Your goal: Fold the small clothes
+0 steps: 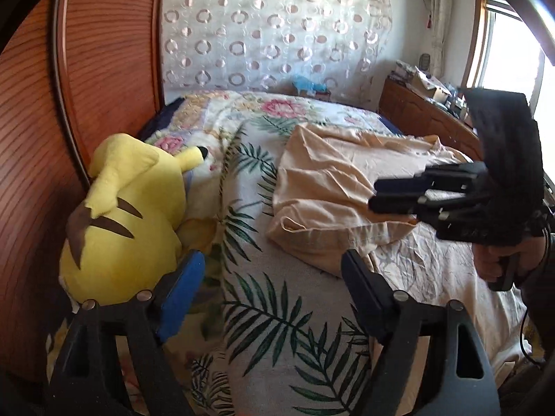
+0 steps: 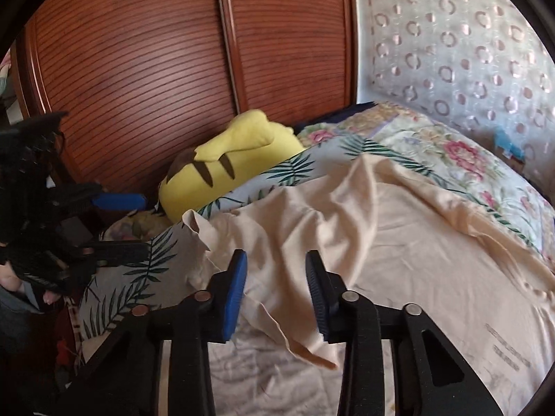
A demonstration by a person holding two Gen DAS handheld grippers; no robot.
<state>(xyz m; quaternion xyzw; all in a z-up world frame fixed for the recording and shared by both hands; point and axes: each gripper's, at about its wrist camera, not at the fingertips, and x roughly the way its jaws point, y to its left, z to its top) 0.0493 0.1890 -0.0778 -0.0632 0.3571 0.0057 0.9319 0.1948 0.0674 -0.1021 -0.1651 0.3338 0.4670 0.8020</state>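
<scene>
A crumpled peach garment [image 1: 329,180] [image 2: 381,235] lies spread on the bed, one edge hanging over a leaf-print cover. In the left wrist view my left gripper [image 1: 274,277] stands open over the leaf-print cover, short of the garment's near corner, with nothing between its fingers. The right wrist view shows my left gripper [image 2: 138,225] at the left, jaws apart. My right gripper [image 2: 276,287] hovers over the garment's near edge with a narrow gap between its pads; the cloth shows below the gap, not pinched. From the left wrist view the right gripper [image 1: 376,197] hangs just above the garment's right side.
A yellow plush toy [image 1: 121,208] [image 2: 225,170] lies against the wooden wardrobe doors [image 1: 104,69] [image 2: 138,69]. Floral bedding [image 1: 270,107] covers the far end of the bed. A wooden bedside unit [image 1: 416,104] with clutter stands by a bright window. A hand [image 1: 492,263] holds the right gripper.
</scene>
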